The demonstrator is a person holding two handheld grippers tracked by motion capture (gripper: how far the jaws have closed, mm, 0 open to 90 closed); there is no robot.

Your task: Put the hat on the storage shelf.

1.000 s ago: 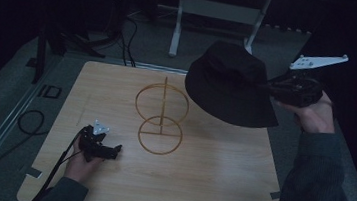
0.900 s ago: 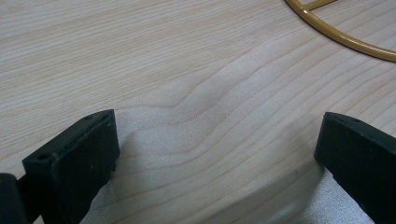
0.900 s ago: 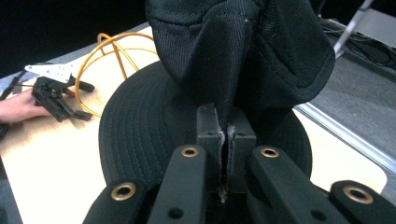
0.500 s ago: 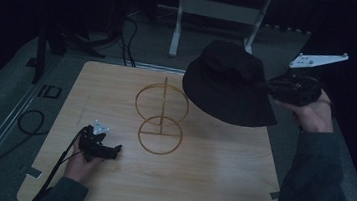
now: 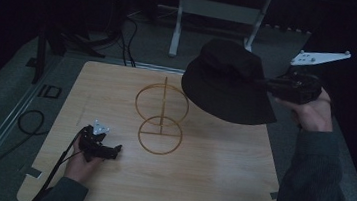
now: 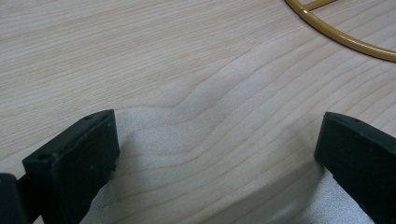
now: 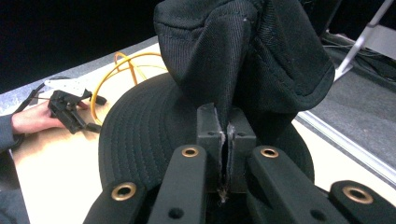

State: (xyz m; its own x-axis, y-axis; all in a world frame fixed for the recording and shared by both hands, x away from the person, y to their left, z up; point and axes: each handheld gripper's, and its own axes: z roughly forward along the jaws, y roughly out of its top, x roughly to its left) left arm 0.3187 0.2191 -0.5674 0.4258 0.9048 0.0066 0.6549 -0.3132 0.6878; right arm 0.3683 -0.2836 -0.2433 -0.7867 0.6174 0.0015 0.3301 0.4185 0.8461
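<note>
Dim room, light wooden table (image 5: pixel 208 184) with dark floor and cables all around. Gold wire stand (image 5: pixel 160 116) near the middle of the board — 2 rings, 1 flat on the wood as a base, 1 upright on a thin post.

Black bucket hat (image 5: pixel 228 83) up in the air off the stand's right side, well above the table, crown up and tipped away, brim sagging toward the stand. Pinched at the brim by the right gripper (image 7: pixel 226 140), jaws clamped tight on a fold of fabric with only a sliver of gap, plain in the right gripper view. So: hat hanging out from the gripper toward the stand, upright ring just beside the near brim edge, post standing vertical.

Left gripper (image 5: pixel 101 147) parked low on the table near the front left, jaws spread wide over bare wood, nothing between them — stand base just ahead of it.

Probably a short carry left and then down over the top ring, right hand clearly the nearer and the loaded 1.
</note>
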